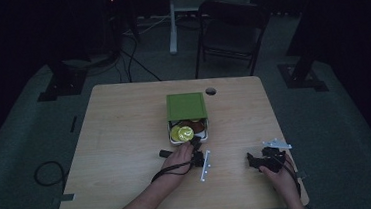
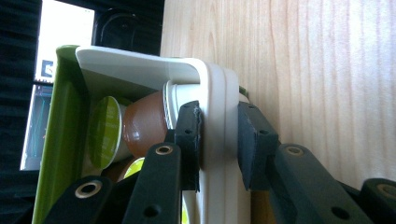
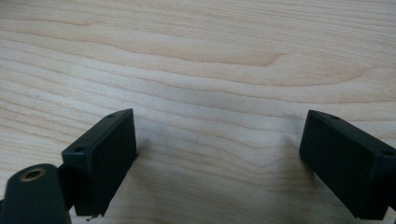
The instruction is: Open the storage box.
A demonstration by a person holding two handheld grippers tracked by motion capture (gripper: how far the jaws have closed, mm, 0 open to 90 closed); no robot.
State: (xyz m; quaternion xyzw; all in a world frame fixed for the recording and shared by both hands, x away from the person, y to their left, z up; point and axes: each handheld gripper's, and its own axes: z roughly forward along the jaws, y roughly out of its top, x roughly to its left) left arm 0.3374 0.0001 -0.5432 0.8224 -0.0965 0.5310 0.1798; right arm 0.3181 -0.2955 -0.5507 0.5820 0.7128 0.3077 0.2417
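While the room around it lies dark, a wooden counter [image 1: 126, 139] carries a white box [image 1: 175, 139] with a green lid [image 1: 186, 106], a little beyond the counter's middle, toward the far edge. The lid covers the far part; the near part is uncovered. Inside lie coffee capsules [image 1: 184, 132], some with lime-green foil tops, some brown. The left hand-held gripper [image 1: 195, 145] pinches the box's near white wall [image 2: 218, 154], one pad inside, one outside. The right hand-held gripper [image 1: 250, 160] rests near the counter's near right corner, jaws spread over bare wood. A folding chair [image 1: 230, 30] stands beyond the far edge.
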